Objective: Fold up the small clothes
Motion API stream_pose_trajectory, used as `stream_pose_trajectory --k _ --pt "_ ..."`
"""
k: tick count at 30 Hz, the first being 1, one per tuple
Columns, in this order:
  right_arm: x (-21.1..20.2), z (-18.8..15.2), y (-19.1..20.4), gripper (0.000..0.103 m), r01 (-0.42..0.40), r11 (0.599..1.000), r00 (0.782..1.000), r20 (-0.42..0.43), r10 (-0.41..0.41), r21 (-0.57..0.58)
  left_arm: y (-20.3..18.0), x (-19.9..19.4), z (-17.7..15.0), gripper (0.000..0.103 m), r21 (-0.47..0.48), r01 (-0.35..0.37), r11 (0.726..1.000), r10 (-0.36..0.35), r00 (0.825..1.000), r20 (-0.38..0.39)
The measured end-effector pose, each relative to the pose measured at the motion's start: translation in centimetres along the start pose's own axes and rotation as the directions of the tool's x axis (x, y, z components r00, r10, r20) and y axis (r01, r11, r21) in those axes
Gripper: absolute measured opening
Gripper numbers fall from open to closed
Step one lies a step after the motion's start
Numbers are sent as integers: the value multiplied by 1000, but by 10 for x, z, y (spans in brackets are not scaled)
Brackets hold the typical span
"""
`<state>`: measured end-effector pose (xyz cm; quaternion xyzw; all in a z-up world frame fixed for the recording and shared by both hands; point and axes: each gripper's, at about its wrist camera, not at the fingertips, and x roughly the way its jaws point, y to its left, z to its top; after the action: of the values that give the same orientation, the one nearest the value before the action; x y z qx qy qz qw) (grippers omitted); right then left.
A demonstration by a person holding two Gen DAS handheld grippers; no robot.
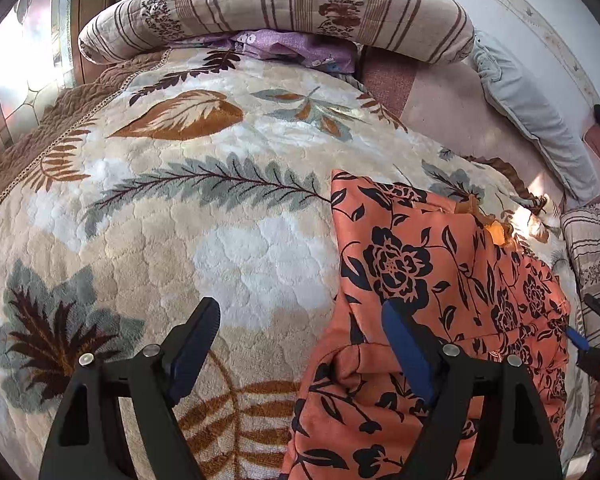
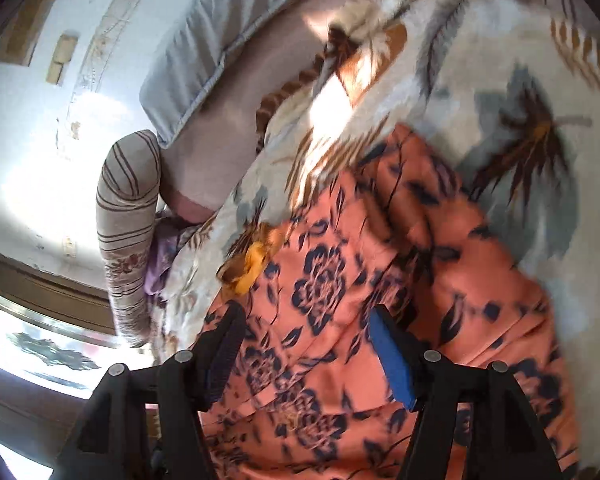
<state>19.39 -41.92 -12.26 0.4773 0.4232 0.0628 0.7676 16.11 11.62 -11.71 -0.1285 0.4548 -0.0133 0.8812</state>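
Orange flowery cloth garment (image 1: 440,280) lies flat on leaf-pattern fluffy bed blanket (image 1: 220,240), near right side, ready for folding. Left hand-held gripper (image 1: 300,336) spread, hovering at cloth's left edge. Right hand-held gripper (image 2: 304,344) spread above cloth, pinching nothing.

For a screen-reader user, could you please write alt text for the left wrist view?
An orange garment with black flowers lies on a plush cream blanket with leaf patterns. The open left gripper hovers at its edge, one blue-padded finger over the cloth.
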Motion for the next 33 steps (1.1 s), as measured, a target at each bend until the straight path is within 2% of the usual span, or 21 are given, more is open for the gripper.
stream_pose_trajectory --k 3,5,7,8,10,14,16,17,18,19,20,21,22,23,24,26,28,29,31,32,33 --pt "40 -8 -6 64 43 997 998 -46 -40 64 -1 -4 -6 83 7 4 1000 -4 1000 -4" --pt "57 -2 -3 46 91 994 996 -28 -89 54 1 -9 -9 83 3 5 1000 -5 1000 4" --pt "67 5 -7 12 156 984 988 -5 -156 81 4 -10 -11 83 -3 4 1000 -4 1000 -3" --pt "67 9 -6 5 168 981 986 -1 -169 93 6 -10 -12 83 -10 3 1000 -3 1000 -4" --pt "57 11 12 5 170 984 984 40 -172 50 11 -13 -14 83 -22 6 1000 -6 1000 1" --pt "-12 -12 61 5 116 989 978 181 -99 -87 17 -18 -14 83 -35 8 999 -7 1000 19" --pt "-27 -29 53 6 132 989 973 200 -115 -72 16 -19 -12 83 -48 15 999 -13 999 31" --pt "-23 -35 43 7 179 982 964 209 -162 -65 14 -17 -11 83 -50 17 999 -15 999 28" --pt "-9 -36 30 14 230 970 956 206 -209 -83 10 -14 -9 83 -50 21 999 -20 1000 19" --pt "13 -34 12 39 274 955 951 181 -251 -113 5 -12 -7 83 -47 27 999 -27 1000 8" --pt "31 -32 -11 44 334 937 940 105 -324 -97 -1 -12 -6 83 -33 37 999 -37 999 3" --pt "33 -33 -28 43 270 961 962 61 -267 -54 -8 -14 -5 83 -5 46 999 -46 999 8" --pt "18 -35 -30 51 209 977 974 99 -204 -46 -14 -17 -4 83 32 45 998 -46 999 26" --pt "8 -35 -27 60 198 978 977 91 -192 -60 -21 -20 -3 83 68 37 997 -41 998 50" --pt "-2 -36 -25 75 198 978 978 79 -193 -65 -27 -19 -1 84 94 25 995 -31 997 64" --pt "-26 -34 -23 76 158 982 983 109 -147 -100 -38 -12 5 84 115 27 993 -33 998 51" --pt "-48 -16 -23 76 199 970 967 190 -171 -138 -49 -3 10 84 124 49 991 -54 998 32" --pt "-53 -2 -26 76 195 971 962 221 -162 -137 -57 1 11 84 138 56 989 -60 998 28" --pt "-46 36 -36 74 197 971 963 211 -167 -133 -76 8 14 84 178 59 982 -65 998 26" --pt "-35 55 -43 73 205 969 968 175 -180 -139 -86 13 15 84 202 64 977 -71 997 23" --pt "-22 73 -49 56 209 966 975 108 -194 -155 -98 18 17 84 232 71 970 -77 997 16"
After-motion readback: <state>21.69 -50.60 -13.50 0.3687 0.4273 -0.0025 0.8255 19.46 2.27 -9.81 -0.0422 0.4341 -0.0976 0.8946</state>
